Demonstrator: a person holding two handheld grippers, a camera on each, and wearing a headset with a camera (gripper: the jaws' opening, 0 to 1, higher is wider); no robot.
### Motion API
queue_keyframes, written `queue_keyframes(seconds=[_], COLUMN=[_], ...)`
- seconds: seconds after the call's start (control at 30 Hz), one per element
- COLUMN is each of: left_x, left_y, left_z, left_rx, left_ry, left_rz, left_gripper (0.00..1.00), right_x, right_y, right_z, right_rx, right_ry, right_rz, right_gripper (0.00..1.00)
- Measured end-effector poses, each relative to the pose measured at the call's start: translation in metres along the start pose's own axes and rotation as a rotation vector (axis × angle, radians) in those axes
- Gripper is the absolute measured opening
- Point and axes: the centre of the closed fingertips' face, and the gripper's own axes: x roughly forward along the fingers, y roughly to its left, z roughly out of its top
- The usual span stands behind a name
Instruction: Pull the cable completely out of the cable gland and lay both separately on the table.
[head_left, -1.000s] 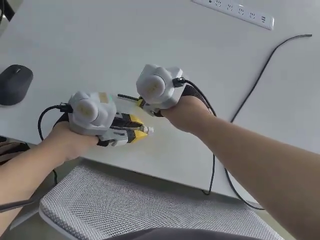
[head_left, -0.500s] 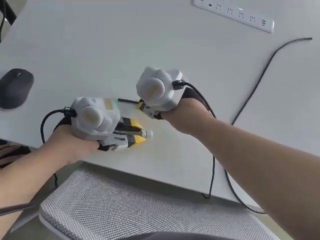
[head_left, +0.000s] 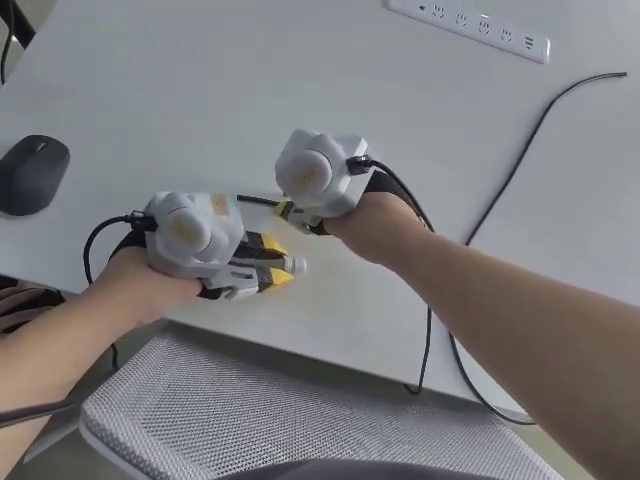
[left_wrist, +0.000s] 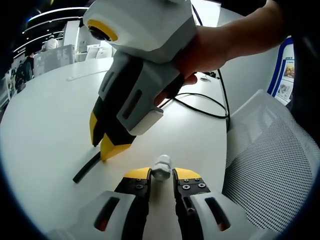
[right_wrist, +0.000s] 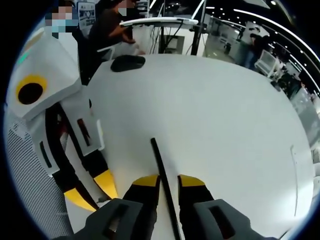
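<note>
1. The cable gland (left_wrist: 161, 166) is clamped by the left gripper (left_wrist: 161, 176), jaws nearly closed, over the table (left_wrist: 45, 130). Its long axis is pointed forward and its base is hidden.
2. The cable (right_wrist: 159, 160) is pinched in the narrow jaws of the right gripper (right_wrist: 169, 181) and is laid straight ahead.

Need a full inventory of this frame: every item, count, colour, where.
cable gland: 1, white, clamped in the left claw, over the near table edge
cable: 1, black, clamped in the right claw, free end apart from the gland
table: 1, white, under everything
mouse: 1, dark grey, far left of the table
power strip: 1, white, far edge, right of centre
lead: 1, black, thin, running across the table's right side
chair: 1, pale grey mesh, in front of the near edge
left claw: 1, grey with yellow tips, shut on the gland
right claw: 1, same colours, shut on the cable
hands: 2, one gripping each tool
</note>
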Motion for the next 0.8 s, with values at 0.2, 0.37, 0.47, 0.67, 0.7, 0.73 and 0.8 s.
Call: queue_keyframes(seconds=[0.2, 0.37, 0.47, 0.67, 0.7, 0.73, 0.8], left_x=[-0.001, -0.002, -0.002, -0.004, -0.005, -0.007, -0.009], left_y=[0.002, 0.003, 0.002, -0.001, -0.002, -0.002, -0.001], left_z=[-0.001, 0.0, 0.001, 0.003, 0.004, 0.005, 0.006], left_rx=[0.001, -0.005, -0.002, 0.0, 0.004, 0.003, -0.001], left_ry=[0.003, -0.002, -0.002, -0.001, -0.001, -0.004, -0.005], left_rz=[0.007, 0.018, 0.021, 0.027, 0.029, 0.034, 0.042], left_gripper=[0.19, 0.21, 0.22, 0.25, 0.25, 0.26, 0.29], right_x=[-0.006, -0.013, -0.017, -0.034, -0.037, -0.041, -0.048], right_y=[-0.002, -0.006, -0.007, -0.008, -0.008, -0.008, -0.008], right_z=[0.002, 0.004, 0.006, 0.011, 0.011, 0.011, 0.012], right_rx=[0.023, 0.056, 0.058, 0.045, 0.045, 0.047, 0.048], right_ry=[-0.024, -0.049, -0.057, -0.09, -0.095, -0.102, -0.117], right_rz=[-0.022, -0.041, -0.049, -0.07, -0.072, -0.075, -0.082], right_gripper=[0.15, 0.17, 0.19, 0.2, 0.2, 0.2, 0.21])
